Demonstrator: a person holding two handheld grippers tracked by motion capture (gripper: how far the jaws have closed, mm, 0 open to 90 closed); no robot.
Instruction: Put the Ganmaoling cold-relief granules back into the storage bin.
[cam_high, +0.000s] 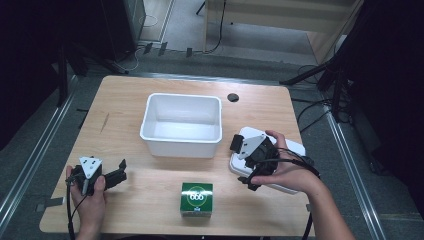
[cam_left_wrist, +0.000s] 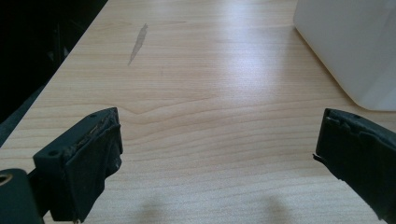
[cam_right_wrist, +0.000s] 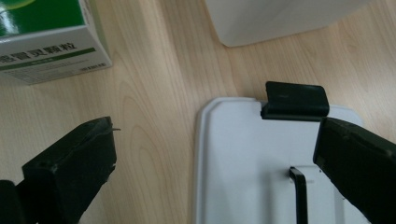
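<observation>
Green box (cam_high: 196, 198) nearest, both claws spread, right claw (cam_high: 248, 162) over white lid (cam_high: 292, 148), white bin (cam_high: 181, 124) behind.

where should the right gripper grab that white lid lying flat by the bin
Likely at the near left edge of the white lid. It lies flat on the table, so only the thin rim offers purchase. The right gripper already hovers open, straddling that edge; coming from above, beside the black clip, looks best.

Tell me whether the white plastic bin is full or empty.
Empty: the high view shows the white plastic bin's bare white floor, with nothing inside.
</observation>
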